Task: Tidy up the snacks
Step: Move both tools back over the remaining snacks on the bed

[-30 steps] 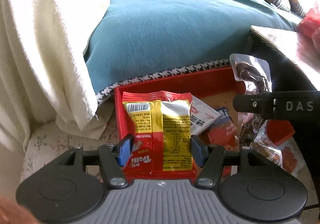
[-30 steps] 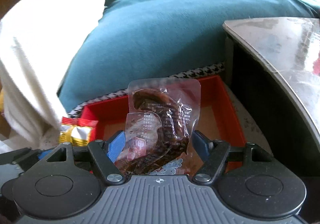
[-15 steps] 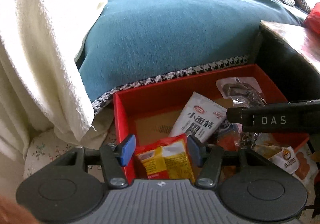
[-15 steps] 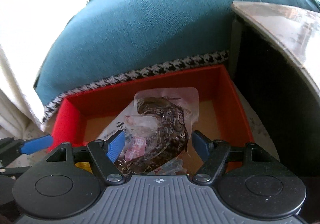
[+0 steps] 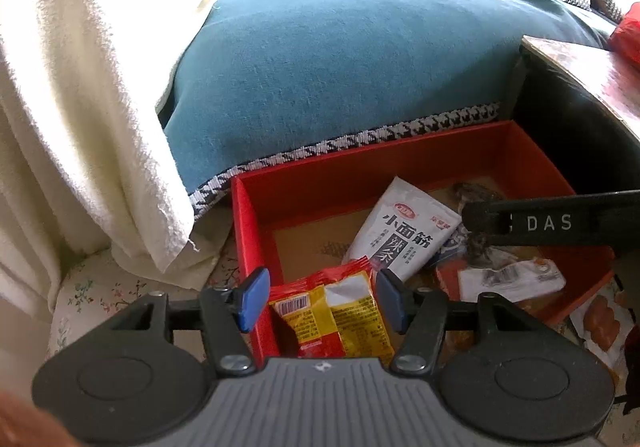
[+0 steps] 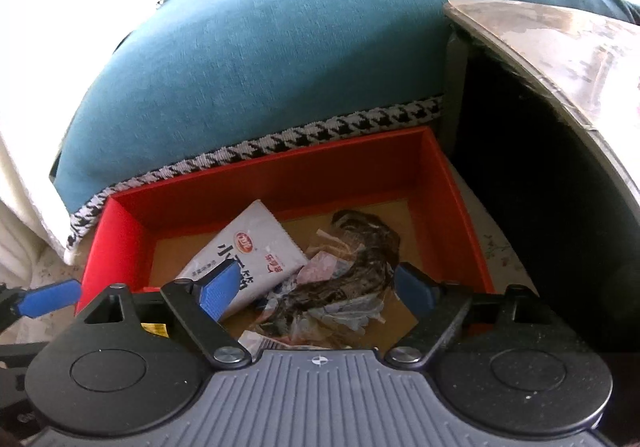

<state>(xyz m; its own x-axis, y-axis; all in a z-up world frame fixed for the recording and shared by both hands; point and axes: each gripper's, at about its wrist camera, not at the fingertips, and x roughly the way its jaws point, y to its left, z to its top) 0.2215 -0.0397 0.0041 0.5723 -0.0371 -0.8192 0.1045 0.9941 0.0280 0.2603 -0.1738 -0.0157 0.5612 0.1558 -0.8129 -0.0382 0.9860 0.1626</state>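
Left wrist view: a teal sofa (image 5: 340, 79) fills the back, its houndstooth hem right behind the far wall of the red box (image 5: 256, 231), and a dark table (image 5: 588, 87) crowds the right. Room stays free in the box's back left corner beside the white pack (image 5: 400, 231). The left gripper (image 5: 320, 299) grasps a red-yellow pack (image 5: 340, 311), low over the near left wall. The right gripper (image 6: 316, 289) has just been opening, jaws released; the clear pouch (image 6: 360, 263) lies between them on the floor.
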